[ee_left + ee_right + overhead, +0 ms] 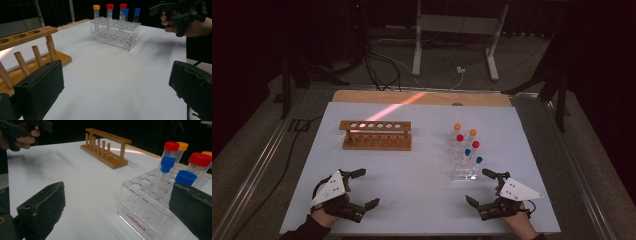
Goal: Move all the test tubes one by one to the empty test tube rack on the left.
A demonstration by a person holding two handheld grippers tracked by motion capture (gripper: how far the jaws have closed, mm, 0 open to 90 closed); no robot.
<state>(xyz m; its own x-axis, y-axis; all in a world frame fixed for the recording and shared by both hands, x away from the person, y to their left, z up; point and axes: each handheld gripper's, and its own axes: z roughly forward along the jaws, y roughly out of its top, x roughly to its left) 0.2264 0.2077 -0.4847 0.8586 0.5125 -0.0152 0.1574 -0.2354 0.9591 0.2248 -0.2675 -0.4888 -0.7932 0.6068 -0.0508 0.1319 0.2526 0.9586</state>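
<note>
We see the left gripper (pixel 362 189) at the lower left of the high view, fingers spread wide with nothing between them, hovering over bare white counter (pixel 412 170). The right gripper (pixel 481 187) sits at the lower right of that view, fingers also spread and holding nothing.

The clear plastic rack (pixel 464 165) stands right of centre on the counter, just above the right gripper in the frame; the upper finger of that gripper is just beside the rack's near corner, and we can't tell whether they touch. Capped tubes stand upright in the rack: orange caps (pixel 457 126) at the back, red caps (pixel 459 137) in the middle, blue caps (pixel 479 160) nearest the gripper.

In the right gripper view the rack (pixel 147 212) fills the lower right, a blue-capped tube (pixel 167 163) and a red-capped tube (pixel 171 146) stand above it, and the right-hand finger (pixel 192 210) partly covers another blue cap.

The wooden rack (pixel 376 135) sits left of centre, its holes holding nothing, well apart from both grippers. In the left gripper view it (pixel 27 50) lies at the left edge, with the clear rack (pixel 115 31) at upper centre and the other hand (pixel 192 23) at upper right.
</note>
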